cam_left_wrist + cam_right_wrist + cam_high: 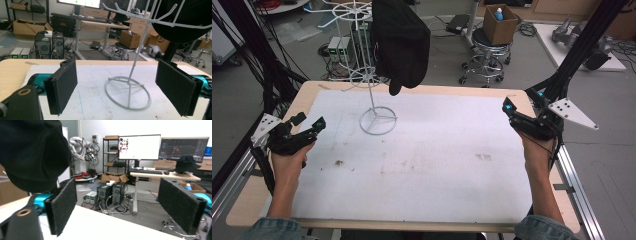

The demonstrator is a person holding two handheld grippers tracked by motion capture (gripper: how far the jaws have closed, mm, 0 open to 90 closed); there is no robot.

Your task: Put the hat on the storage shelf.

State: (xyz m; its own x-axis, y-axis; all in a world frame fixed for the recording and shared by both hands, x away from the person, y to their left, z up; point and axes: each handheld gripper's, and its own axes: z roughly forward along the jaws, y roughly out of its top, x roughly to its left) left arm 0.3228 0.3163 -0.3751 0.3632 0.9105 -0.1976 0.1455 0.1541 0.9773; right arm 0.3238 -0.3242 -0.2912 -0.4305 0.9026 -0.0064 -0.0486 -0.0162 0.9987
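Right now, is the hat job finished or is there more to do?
It looks done: the black hat hangs on the white wire rack. Nothing is in hand; the left gripper and the right gripper sit at the table's sides with jaws open and empty. Nothing else on the table waits for hanging.

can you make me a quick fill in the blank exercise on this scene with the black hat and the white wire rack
1. The black hat hangs on the white wire ____.
2. The rack's round base rests on the ____.
3. The jaws of the left gripper stand ____, with nothing between them.
4. The right gripper is over the table's ____ edge in the high view.

Missing words: rack; table; open; right
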